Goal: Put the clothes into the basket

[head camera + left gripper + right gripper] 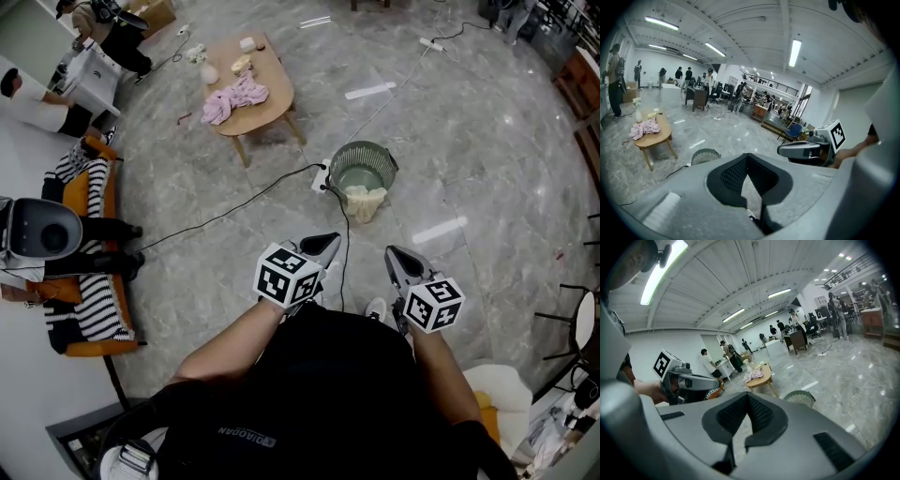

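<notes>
A pink garment (234, 97) lies on a low wooden table (267, 103) far ahead on the left. It also shows in the left gripper view as the pink garment (644, 127), and in the right gripper view as the pink garment (753, 376). A green basket (363, 167) stands on the floor in front of me, with a cream cloth (365, 202) hanging over its near rim. My left gripper (323, 247) and right gripper (395, 255) are held at waist height, short of the basket. Both are shut and hold nothing. The basket (705, 155) sits beyond the left gripper (749, 161).
A black cable (234, 208) runs across the marble floor to a power strip (322, 177) beside the basket. An orange seat with striped cloth (89, 281) and a white machine (37, 230) stand at the left. Small bottles and items (246, 54) share the table. People stand far off.
</notes>
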### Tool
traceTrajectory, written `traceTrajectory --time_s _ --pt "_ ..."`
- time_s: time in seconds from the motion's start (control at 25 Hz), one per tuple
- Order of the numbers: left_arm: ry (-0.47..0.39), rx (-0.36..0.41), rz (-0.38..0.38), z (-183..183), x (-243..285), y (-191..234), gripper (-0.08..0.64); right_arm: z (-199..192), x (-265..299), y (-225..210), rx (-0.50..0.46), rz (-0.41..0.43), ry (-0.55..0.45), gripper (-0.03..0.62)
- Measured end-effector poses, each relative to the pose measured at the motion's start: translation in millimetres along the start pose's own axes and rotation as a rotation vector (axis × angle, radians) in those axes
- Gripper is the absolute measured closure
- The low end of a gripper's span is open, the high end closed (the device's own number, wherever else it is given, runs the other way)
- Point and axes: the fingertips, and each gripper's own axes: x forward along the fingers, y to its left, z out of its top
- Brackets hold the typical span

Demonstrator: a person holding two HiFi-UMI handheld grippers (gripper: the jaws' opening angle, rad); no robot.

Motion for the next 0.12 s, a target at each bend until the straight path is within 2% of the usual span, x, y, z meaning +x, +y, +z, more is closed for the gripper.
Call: traceTrajectory --time_s 0.12 --pt "0.0 0.001 0.0 -0.6 -0.4 -2.0 0.56 -0.5 -1.7 0.0 -0.003 0.001 0.002 0.578"
